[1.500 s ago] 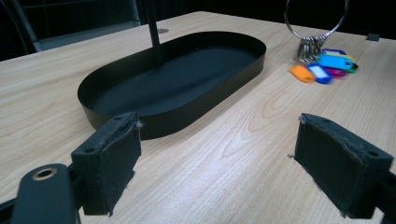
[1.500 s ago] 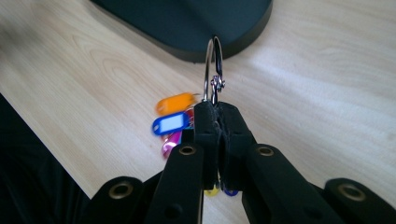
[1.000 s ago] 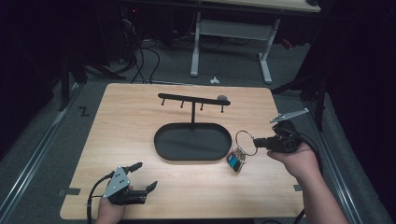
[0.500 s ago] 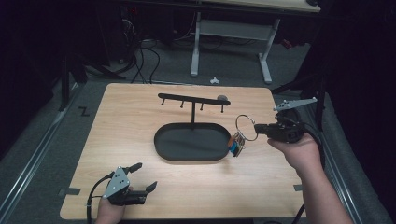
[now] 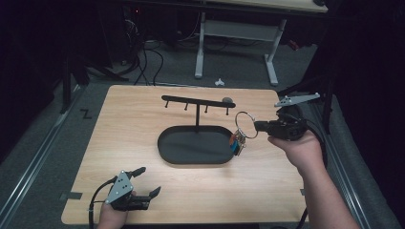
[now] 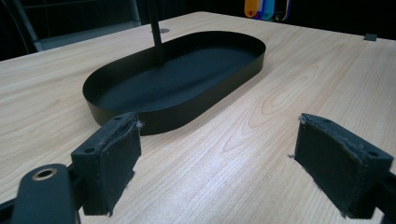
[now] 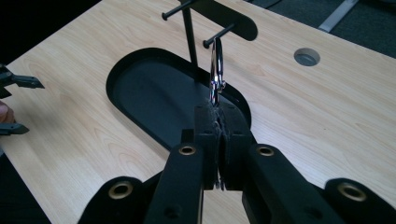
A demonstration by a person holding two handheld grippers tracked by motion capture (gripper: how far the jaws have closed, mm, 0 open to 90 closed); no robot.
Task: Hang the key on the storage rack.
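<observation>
Right hand-held gripper [image 5: 258, 126] is clamped fully closed on the large key ring [image 5: 245, 125], which it holds edge-on and upright in the air just off the right end of the stand's crossbar [image 5: 197, 100]; the coloured key tags [image 5: 235, 142] hang below the ring, over the right rim of the tray [image 5: 165, 151]. In the right gripper view the key ring [image 7: 216, 70] stands just beside the nearest peg [image 7: 215, 34], apart from it as far as I can tell. Step in hand, by my judgement: carrying the ring to a peg for hanging; the ring is not yet threaded. The next move calls for lining the ring's opening up with the peg tip, sliding it over along the peg's axis, lowering until the peg bears the weight, then opening the jaws. Left hand-held gripper [image 5: 145, 181] rests wide open at the near left corner of the counter [image 5: 119, 124], holding nothing; its two pads [image 6: 114, 158] frame bare wood. Counts: one stand with one oval tray base, four pegs under the bar, one key ring, roughly three tags (exact count uncertain), two hand-held grippers.
</observation>
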